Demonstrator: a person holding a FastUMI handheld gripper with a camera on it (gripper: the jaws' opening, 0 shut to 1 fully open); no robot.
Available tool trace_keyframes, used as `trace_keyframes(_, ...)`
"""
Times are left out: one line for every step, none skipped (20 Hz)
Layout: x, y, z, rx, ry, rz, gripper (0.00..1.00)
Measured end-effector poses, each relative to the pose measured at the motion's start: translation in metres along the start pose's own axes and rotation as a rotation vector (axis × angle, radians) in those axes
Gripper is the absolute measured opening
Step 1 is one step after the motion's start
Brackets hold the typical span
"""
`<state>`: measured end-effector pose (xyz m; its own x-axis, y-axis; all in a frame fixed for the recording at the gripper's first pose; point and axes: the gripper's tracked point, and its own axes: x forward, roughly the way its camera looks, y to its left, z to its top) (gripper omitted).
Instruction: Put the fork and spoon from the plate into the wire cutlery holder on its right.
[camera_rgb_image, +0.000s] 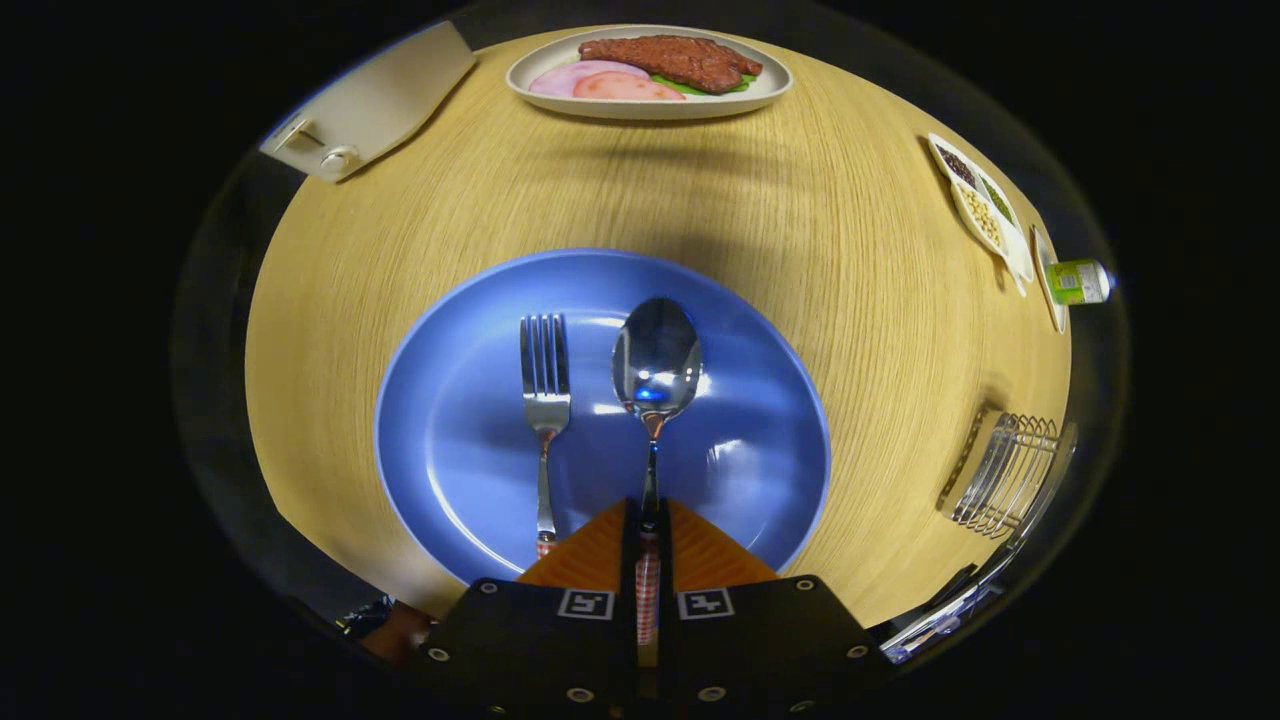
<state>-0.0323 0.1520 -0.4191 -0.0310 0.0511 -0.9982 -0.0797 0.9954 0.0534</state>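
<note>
Spoon: on the blue plate, beside the fork; stiff, light, slippery metal. My gripper looks clamped on its checked handle, the better-gripping part, though contact is partly hidden. Wire cutlery holder stands well apart, right.

A round blue plate sits flat on the wooden table at lower centre of the frame. On it, side by side and apart, lie the fork and the spoon, both shiny metal with checked red-and-white handles, heads pointing up-frame. The fork lies left, tines up-frame. The spoon lies right, bowl facing up and catching light, its handle running down between the gripper fingers, which are closed onto it. The wire cutlery holder, silver bars, stands at the right of the frame, well apart from the plate.
</note>
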Motion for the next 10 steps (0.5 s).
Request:
trace_keyframes(-0.001, 0.001, 0.001, 0.000, -0.005, 0.007, 0.08)
trace_keyframes(-0.003, 0.000, 0.003, 0.006, -0.014, 0.011, 0.06)
trace_keyframes(-0.005, 0.000, 0.003, 0.016, -0.017, 0.025, 0.06)
trace_keyframes(-0.008, 0.001, 0.003, 0.029, -0.015, 0.046, 0.05)
trace_keyframes(-0.015, -0.001, 0.002, 0.040, -0.016, 0.060, 0.05)
trace_keyframes(-0.022, -0.003, 0.002, 0.046, -0.027, 0.071, 0.05)
trace_keyframes(-0.029, -0.008, 0.001, 0.046, -0.037, 0.072, 0.05)
trace_keyframes(-0.036, -0.014, 0.000, 0.046, -0.046, 0.074, 0.05)
trace_keyframes(-0.044, -0.019, -0.003, 0.051, -0.051, 0.077, 0.05)
trace_keyframes(-0.053, -0.026, -0.006, 0.053, -0.054, 0.087, 0.05)
